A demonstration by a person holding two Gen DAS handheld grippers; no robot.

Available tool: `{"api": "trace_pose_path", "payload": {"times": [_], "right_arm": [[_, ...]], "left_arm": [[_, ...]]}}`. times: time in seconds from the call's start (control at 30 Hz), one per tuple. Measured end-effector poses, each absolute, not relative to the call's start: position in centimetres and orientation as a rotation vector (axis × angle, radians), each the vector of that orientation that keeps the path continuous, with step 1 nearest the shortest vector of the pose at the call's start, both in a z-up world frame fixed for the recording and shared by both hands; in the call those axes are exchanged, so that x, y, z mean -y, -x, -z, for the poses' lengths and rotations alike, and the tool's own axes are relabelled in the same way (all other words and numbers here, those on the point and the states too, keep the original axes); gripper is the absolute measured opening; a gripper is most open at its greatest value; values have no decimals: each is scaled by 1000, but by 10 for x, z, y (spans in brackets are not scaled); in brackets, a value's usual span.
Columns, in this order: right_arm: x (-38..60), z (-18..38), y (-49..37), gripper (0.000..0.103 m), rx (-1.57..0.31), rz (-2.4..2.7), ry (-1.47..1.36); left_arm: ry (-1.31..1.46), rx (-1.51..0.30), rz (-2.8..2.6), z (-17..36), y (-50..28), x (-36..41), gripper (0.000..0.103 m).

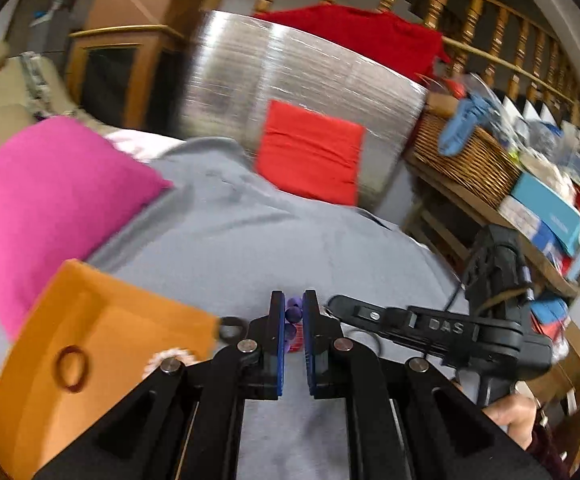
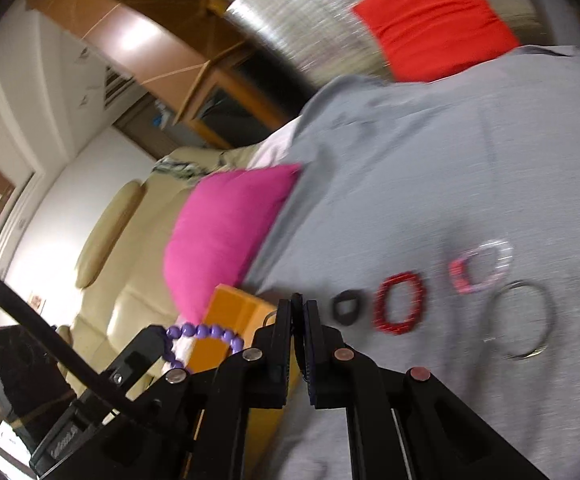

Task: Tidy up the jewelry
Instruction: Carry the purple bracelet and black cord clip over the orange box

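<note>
My left gripper [image 1: 294, 312] is shut on a purple bead bracelet [image 1: 293, 314], held above the grey cloth beside the orange tray [image 1: 101, 320]. The tray holds a brown ring [image 1: 71, 368] and a white beaded bracelet [image 1: 169, 358]. In the right wrist view the purple bead bracelet [image 2: 205, 332] hangs from the left gripper over the orange tray [image 2: 229, 308]. My right gripper [image 2: 298, 312] is shut and looks empty. To its right on the cloth lie a black ring [image 2: 346, 307], a red bracelet [image 2: 400, 303], a pink and clear bracelet [image 2: 480, 266] and a silver bangle [image 2: 524, 320].
A pink cushion [image 1: 45, 204] lies behind the tray and a red cushion [image 1: 310, 152] leans on a silver roll [image 1: 290, 80] at the back. A wicker basket [image 1: 462, 156] and boxes crowd a shelf at the right. My right gripper's body [image 1: 450, 332] lies close to the right.
</note>
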State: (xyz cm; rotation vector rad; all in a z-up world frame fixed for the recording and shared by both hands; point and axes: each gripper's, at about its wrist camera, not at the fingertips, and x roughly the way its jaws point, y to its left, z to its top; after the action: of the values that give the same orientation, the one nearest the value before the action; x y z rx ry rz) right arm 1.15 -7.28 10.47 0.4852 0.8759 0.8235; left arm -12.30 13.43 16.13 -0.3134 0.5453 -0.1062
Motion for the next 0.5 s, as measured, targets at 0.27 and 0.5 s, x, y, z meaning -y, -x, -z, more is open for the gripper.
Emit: {"api": "trace_pose_path", "payload": {"times": [0.27,0.5], "right_arm": [[8,-109,25,7,-875,-978,-459],[-41,-97,52,7,-924,-1075,-426]], "left_arm": [[374,-571,-119,-136,163,-212,9],[431,-694,-281,-92,167,-252,9]]}}
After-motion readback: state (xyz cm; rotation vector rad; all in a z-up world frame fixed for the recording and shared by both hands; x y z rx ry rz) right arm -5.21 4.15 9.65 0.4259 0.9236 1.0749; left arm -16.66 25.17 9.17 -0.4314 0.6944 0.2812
